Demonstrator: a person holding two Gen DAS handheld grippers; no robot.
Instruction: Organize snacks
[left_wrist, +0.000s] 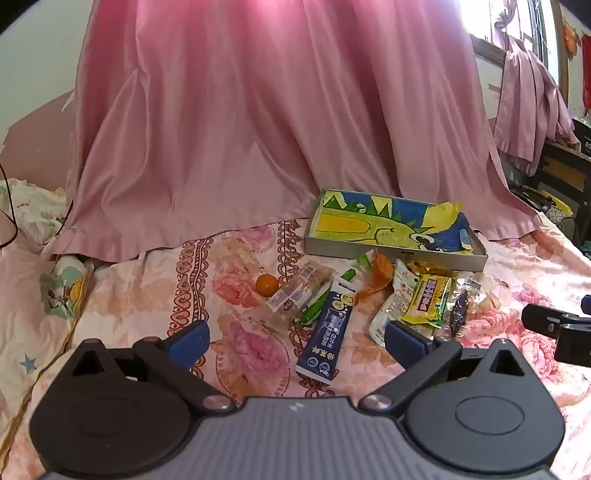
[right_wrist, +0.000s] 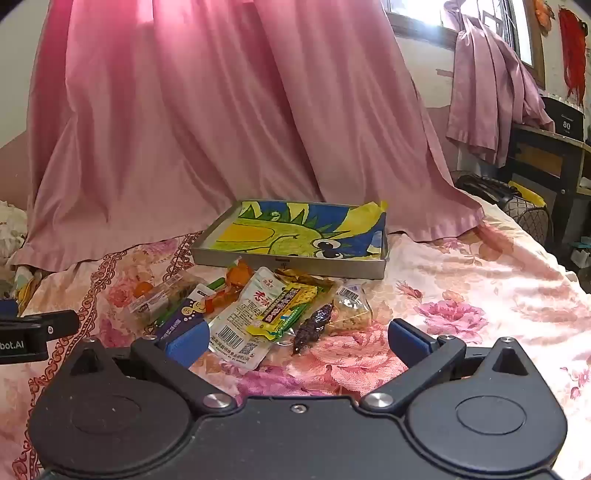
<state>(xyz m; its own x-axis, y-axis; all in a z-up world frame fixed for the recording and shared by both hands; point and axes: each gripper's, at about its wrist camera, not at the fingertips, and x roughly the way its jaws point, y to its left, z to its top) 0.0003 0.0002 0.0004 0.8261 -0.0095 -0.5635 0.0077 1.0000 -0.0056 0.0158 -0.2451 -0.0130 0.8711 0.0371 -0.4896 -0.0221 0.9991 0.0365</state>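
Note:
A pile of snacks lies on a floral bedspread in front of a shallow grey box (left_wrist: 391, 254) (right_wrist: 291, 263) lined with a cartoon dinosaur picture. The pile holds a small orange (left_wrist: 266, 284), a clear-wrapped bar (left_wrist: 299, 293) (right_wrist: 159, 301), a dark blue packet (left_wrist: 328, 332), a white packet (right_wrist: 243, 321) (left_wrist: 391, 306), a yellow packet (left_wrist: 426, 299) (right_wrist: 284, 306), a dark candy (right_wrist: 312, 326) and a clear bag (right_wrist: 351, 306). My left gripper (left_wrist: 295, 341) stands open just short of the blue packet. My right gripper (right_wrist: 295, 341) is open too, with nothing between its fingers.
A pink curtain (left_wrist: 258, 129) hangs down onto the bed right behind the box. A desk with dark shelves (right_wrist: 550, 162) and a mesh basket (right_wrist: 532, 218) stand past the bed's right edge. A cartoon pillow (left_wrist: 62, 291) lies at the left.

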